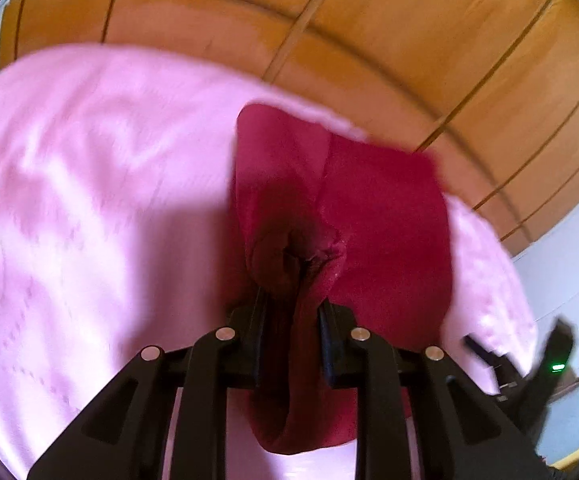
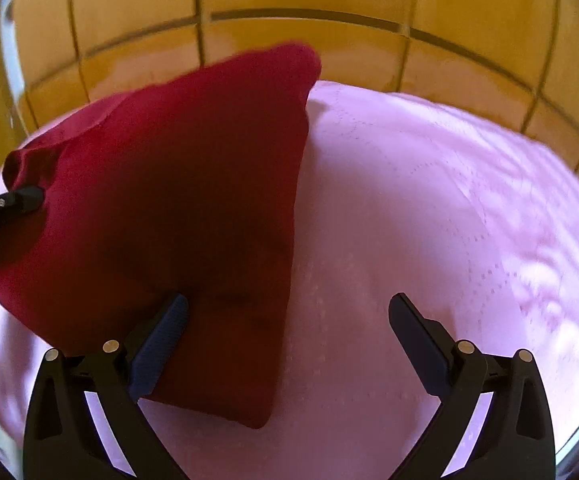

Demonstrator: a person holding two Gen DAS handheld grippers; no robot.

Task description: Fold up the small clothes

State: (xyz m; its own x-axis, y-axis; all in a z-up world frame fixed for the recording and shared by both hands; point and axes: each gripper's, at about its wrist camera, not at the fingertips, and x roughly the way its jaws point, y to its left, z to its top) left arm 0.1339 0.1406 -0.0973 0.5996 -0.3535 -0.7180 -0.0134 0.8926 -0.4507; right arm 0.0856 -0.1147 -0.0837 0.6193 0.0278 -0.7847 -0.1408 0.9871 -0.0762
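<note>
A dark red small garment (image 1: pixel 385 216) lies on a pink quilted bedspread (image 1: pixel 89 200). My left gripper (image 1: pixel 291 300) is shut on a bunched edge of the garment, with cloth pinched between the fingers and hanging below them. In the right wrist view the garment (image 2: pixel 177 208) is lifted at its left side, where the left gripper's tip (image 2: pixel 25 198) holds it. My right gripper (image 2: pixel 287 312) is open and empty. Its left finger (image 2: pixel 161 340) rests over the garment's lower part, its right finger (image 2: pixel 417 340) over the bedspread (image 2: pixel 429 220).
An orange wooden wardrobe (image 1: pixel 369 40) with panel lines stands behind the bed, also in the right wrist view (image 2: pixel 289 0). A white wall (image 1: pixel 569 260) is at the right. The other gripper's body (image 1: pixel 549 368), with a green light, is at the lower right.
</note>
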